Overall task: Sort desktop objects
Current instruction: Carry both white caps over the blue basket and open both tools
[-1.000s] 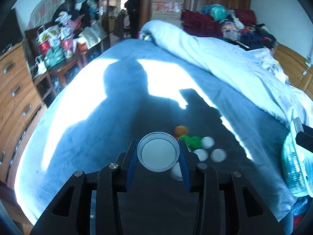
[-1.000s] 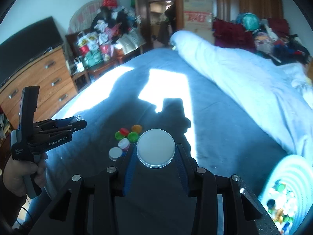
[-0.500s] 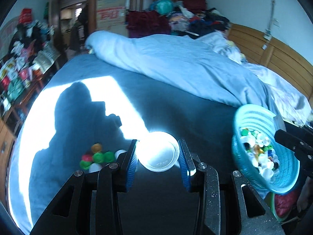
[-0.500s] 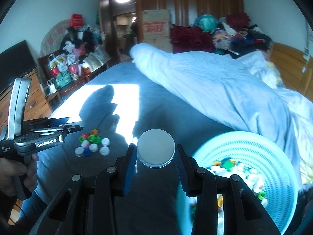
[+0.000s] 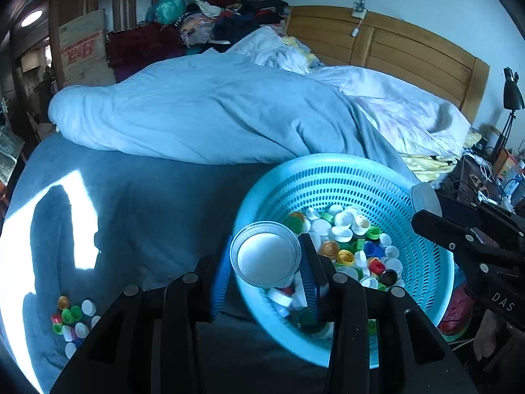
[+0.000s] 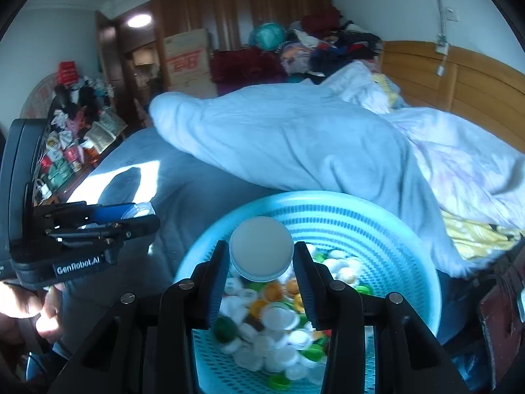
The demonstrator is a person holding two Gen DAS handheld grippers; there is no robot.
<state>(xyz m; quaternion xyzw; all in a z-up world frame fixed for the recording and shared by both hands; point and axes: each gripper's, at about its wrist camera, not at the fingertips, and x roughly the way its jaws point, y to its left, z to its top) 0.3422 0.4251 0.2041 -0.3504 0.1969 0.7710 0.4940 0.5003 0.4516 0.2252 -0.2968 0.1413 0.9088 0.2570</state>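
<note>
Caps (image 5: 73,320) lie loose on the bed (image 5: 157,203) at far left. Next, the left gripper (image 5: 265,261) clamps a white lid (image 5: 265,257) over the near rim of the blue basket (image 5: 328,177). Farther right, the right gripper (image 6: 261,261) pinches a second lid (image 6: 261,251) above the basket's heap of caps.

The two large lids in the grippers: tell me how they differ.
The left gripper's lid shows its hollow underside with a ridged rim; the right gripper's lid shows a plain flat face. The left one sits over the blue basket's near rim, the right one above its contents. Both are round, whitish and clamped.
</note>
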